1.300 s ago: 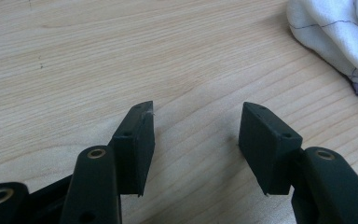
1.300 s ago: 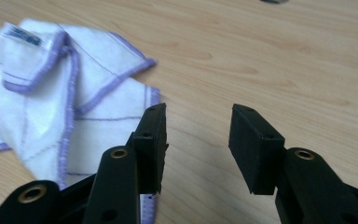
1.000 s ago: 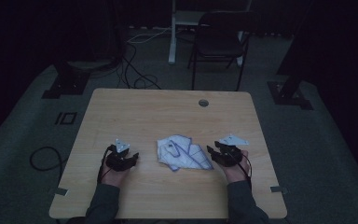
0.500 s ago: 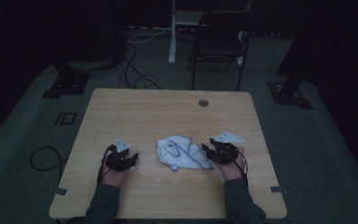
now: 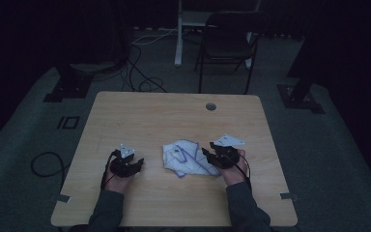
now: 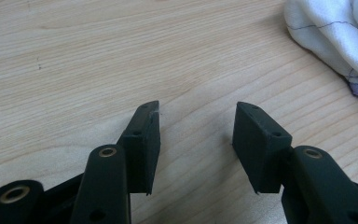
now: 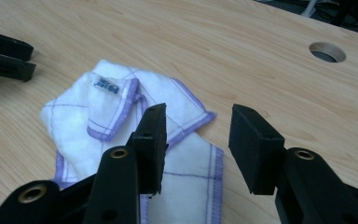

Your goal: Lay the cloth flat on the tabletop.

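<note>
Your forearms enter from the near edge of the wooden table (image 5: pixel 174 116). Your left gripper (image 5: pixel 125 164) rests on the near-left part of the top, jaws spread with bare wood between them in the left gripper view; the white cloth (image 6: pixel 335 32) sits at the upper right of that view, apart from the jaws. Your right gripper (image 7: pixel 196 135) has its jaws spread too, gripping nothing, poised over the near right edge of the cloth (image 7: pixel 135 116); the left-hand jaw overlaps the purple-trimmed fabric in the right gripper view, and contact cannot be judged. The cloth (image 5: pixel 186 157) lies crumpled between the two grippers, just beside the right gripper (image 5: pixel 221 155) and farther from the left one. A small label (image 7: pixel 103 84) shows on a folded layer. Beyond the cloth, a round cable hole (image 5: pixel 211 106) sits near the far edge. Versus half a second ago: the right gripper has edged slightly toward the cloth; left gripper and cloth are unchanged. A chair (image 5: pixel 227 43) stands beyond the table.
</note>
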`<state>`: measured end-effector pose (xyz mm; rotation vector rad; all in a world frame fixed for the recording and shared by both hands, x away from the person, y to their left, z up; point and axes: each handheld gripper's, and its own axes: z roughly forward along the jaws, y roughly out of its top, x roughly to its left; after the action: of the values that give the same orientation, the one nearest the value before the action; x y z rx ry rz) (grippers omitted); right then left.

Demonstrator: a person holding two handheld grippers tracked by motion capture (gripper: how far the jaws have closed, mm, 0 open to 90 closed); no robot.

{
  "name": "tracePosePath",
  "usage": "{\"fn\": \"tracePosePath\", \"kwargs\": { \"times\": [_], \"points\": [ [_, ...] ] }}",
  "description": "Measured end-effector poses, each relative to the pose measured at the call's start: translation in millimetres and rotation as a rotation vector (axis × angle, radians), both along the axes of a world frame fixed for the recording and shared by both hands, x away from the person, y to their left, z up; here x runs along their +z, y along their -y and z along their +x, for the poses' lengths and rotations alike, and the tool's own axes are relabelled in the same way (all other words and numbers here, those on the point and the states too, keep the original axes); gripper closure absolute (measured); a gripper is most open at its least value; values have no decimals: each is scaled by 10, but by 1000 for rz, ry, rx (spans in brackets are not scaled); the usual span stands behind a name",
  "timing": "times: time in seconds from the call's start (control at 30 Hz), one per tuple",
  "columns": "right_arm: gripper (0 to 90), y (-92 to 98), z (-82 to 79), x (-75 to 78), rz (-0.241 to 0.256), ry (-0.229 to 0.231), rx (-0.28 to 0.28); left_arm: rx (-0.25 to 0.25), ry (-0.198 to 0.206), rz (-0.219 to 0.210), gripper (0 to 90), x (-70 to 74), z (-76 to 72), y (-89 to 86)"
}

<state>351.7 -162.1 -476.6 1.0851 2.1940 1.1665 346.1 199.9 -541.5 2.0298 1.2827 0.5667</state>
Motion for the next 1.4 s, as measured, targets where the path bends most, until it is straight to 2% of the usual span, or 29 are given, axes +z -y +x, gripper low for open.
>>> {"fn": "tracePosePath", "kwargs": {
  "times": [0.37,0.87,1.2,1.4],
  "points": [
    [590,-83,18,-13,2,-4,27,-2,0,3,518,0,-8,14],
    [618,-293,59,-14,2,-1,82,-26,-2,3,564,7,-18,36],
    [646,-435,68,-102,-33,-18,137,-29,-4,3,572,8,-18,38],
    [619,-490,68,-182,-47,-36,154,-33,-3,5,573,8,-24,50]
  ]
}}
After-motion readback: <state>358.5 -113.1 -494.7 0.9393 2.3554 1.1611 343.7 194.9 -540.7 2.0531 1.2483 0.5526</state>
